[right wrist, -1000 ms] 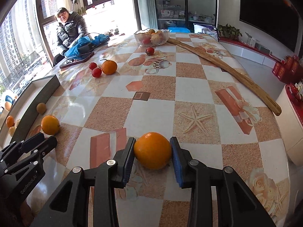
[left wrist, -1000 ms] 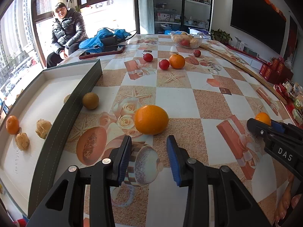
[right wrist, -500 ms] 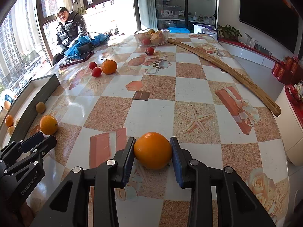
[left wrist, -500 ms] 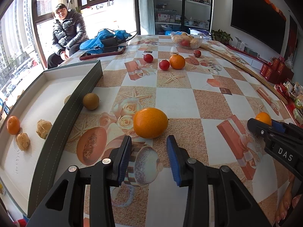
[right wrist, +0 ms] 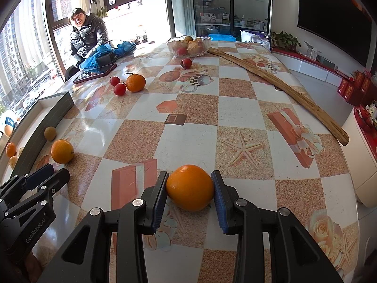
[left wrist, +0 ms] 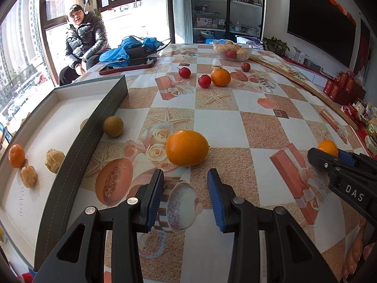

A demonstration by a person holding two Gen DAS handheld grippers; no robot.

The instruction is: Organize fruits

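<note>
In the left wrist view my left gripper (left wrist: 185, 179) stands open over the tablecloth, nothing between its blue pads. A large orange (left wrist: 187, 148) lies just beyond its tips. A second orange (right wrist: 190, 187) sits on the table with my right gripper (right wrist: 189, 182) shut on it, both pads against its sides. That gripper (left wrist: 329, 160) shows at the left view's right edge. A grey tray (left wrist: 101, 127) at the left holds a small orange (left wrist: 16, 155) and two tan lumps (left wrist: 54, 157). A brown round fruit (left wrist: 113, 126) rests outside against its wall.
Further back lie a mandarin (left wrist: 220, 77), three small red fruits (left wrist: 204, 81) and a glass bowl (left wrist: 248, 53) of fruit. A long wooden stick (right wrist: 282, 85) runs along the right side. A phone (left wrist: 128, 64), blue cloth and a seated person are at the far left.
</note>
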